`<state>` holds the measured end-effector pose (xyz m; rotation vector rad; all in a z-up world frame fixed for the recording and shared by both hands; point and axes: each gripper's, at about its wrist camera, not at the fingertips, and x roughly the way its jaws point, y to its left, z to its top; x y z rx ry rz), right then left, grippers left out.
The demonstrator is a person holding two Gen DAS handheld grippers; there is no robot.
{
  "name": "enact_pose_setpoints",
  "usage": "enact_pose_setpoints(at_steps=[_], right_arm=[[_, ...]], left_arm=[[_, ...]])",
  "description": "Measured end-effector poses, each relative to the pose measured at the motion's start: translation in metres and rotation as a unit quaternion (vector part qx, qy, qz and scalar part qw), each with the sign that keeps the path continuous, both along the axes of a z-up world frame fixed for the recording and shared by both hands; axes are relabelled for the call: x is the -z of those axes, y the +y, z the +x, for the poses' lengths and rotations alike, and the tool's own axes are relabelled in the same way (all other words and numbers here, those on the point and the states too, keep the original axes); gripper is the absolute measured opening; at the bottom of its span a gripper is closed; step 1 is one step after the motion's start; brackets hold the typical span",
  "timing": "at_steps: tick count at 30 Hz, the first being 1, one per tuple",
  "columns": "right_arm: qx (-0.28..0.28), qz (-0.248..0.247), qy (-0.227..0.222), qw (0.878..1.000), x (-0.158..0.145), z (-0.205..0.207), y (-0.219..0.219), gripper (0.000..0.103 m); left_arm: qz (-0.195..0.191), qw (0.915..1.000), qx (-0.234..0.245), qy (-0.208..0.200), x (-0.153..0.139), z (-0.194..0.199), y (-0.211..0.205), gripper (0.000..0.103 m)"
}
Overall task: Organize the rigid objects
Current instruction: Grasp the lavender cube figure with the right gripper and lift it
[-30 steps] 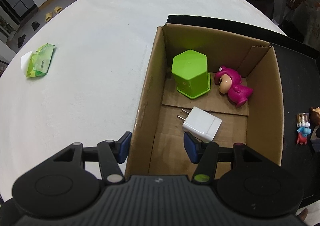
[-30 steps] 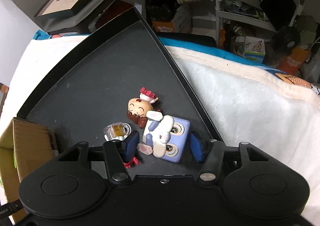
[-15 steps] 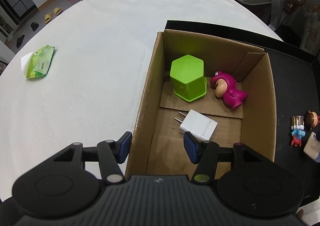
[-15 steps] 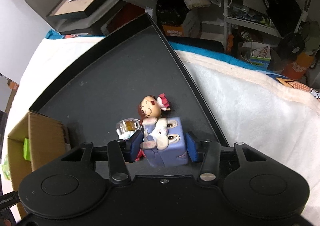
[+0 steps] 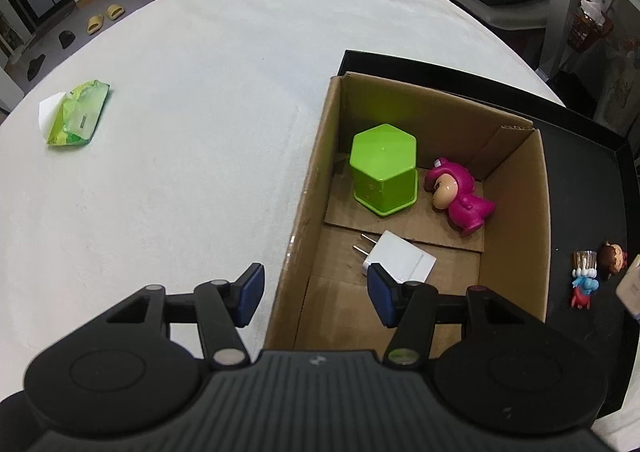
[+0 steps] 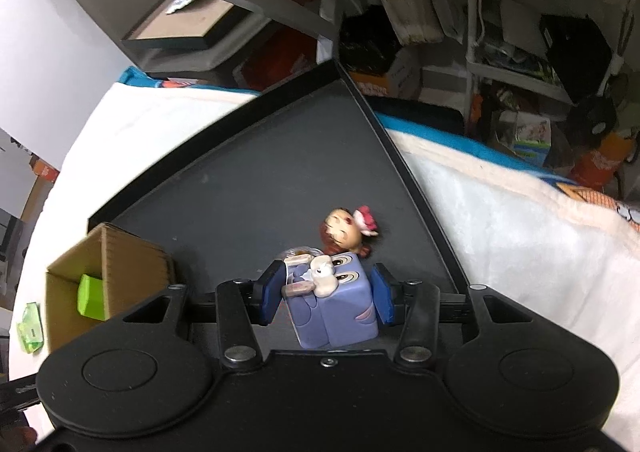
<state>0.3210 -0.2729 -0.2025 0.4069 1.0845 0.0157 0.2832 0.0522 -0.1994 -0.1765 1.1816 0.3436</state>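
Since the earlier frames, the lilac cube-shaped toy with cartoon eyes and a white rabbit figure on top [image 6: 335, 302] has been lifted clear of the black tray [image 6: 256, 179]; it is clamped between the blue pads of the right tool [image 6: 326, 298], whose jaws are narrowed onto its two sides. The cube is held tilted above the tray's near part.

Just beyond the cube, one brown-haired doll figurine with a red bow [image 6: 346, 232] is seen lying on the tray, and one small clear item with an amber centre [image 5: 585, 260] lies beside it, half hidden behind the cube in the right wrist view. In the left wrist view one small blue-and-red figure [image 5: 583, 288] is seen just beside these.

One open brown cardboard box [image 5: 516, 219] stands on the tray's other end. Three things are counted inside it: one bright green hexagonal plastic container [image 5: 385, 168], upside down, one magenta plush-suited figurine [image 5: 458, 197] lying just beside it, and one white plug-in charger with two prongs [image 5: 398, 260] lying nearer.

The left tool [image 5: 316, 298] is held half open with nothing between its pads, straddling the box's near-left wall.

On the white tabletop [image 5: 192, 123], well apart from the box, one green wet-wipe packet [image 5: 76, 117] is lying.
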Motion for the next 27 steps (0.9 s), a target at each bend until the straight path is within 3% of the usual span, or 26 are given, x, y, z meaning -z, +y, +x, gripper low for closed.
enact_pose_setpoints(at_steps=[27], right_arm=[[-0.08, -0.031, -0.046, 0.995, -0.068, 0.013, 0.084, 0.045]], left_arm=[[-0.061, 0.9973, -0.03, -0.028, 0.006, -0.006, 0.043, 0.055]])
